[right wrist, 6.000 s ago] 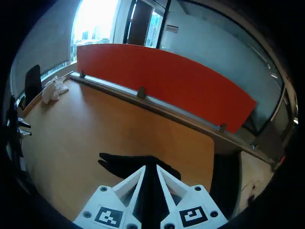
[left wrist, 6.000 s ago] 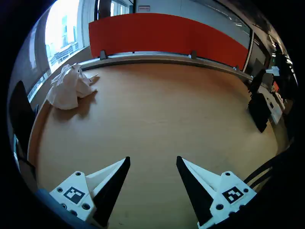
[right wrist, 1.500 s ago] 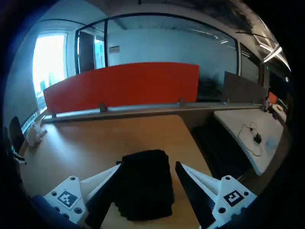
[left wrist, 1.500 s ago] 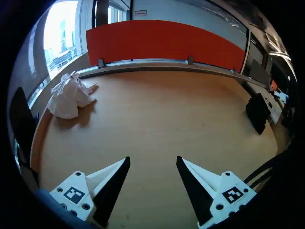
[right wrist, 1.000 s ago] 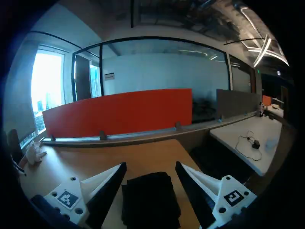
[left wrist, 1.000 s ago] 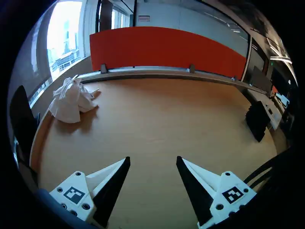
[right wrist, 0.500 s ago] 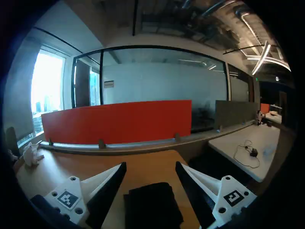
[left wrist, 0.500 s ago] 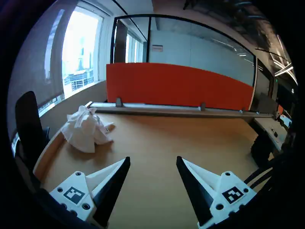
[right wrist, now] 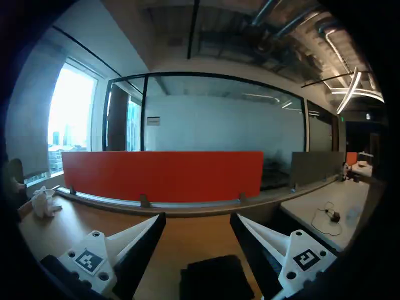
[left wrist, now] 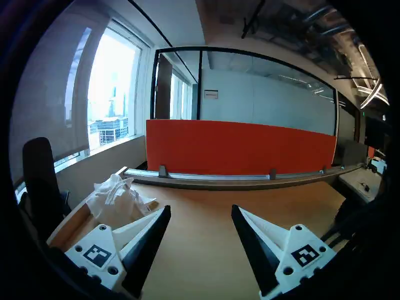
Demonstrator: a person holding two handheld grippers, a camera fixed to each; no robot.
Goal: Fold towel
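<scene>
Your left tool [left wrist: 200,207] is held about level, pointing across the wooden worktop [left wrist: 200,260] toward the orange divider [left wrist: 240,147] at its far edge. Its two fingers are spread wide with nothing between them. The crumpled white towel [left wrist: 117,200] lies in a heap on the worktop just past the left finger, near the corner by the window [left wrist: 112,112]. A black chair [left wrist: 42,182] stands beyond that corner.

Your right tool [right wrist: 197,216] is also held about level and aimed at the same divider, high enough that the glass wall and ceiling show above it. Its fingers are spread apart too and pinch nothing. The folded black towel [right wrist: 217,277] lies flat on the worktop below the tool, showing in the gap between the two fingers, closer to the right one. In the right gripper view the crumpled white towel sits well away at the worktop's far left end. A white desk [right wrist: 320,207] with a cable on it stands off to the right.
</scene>
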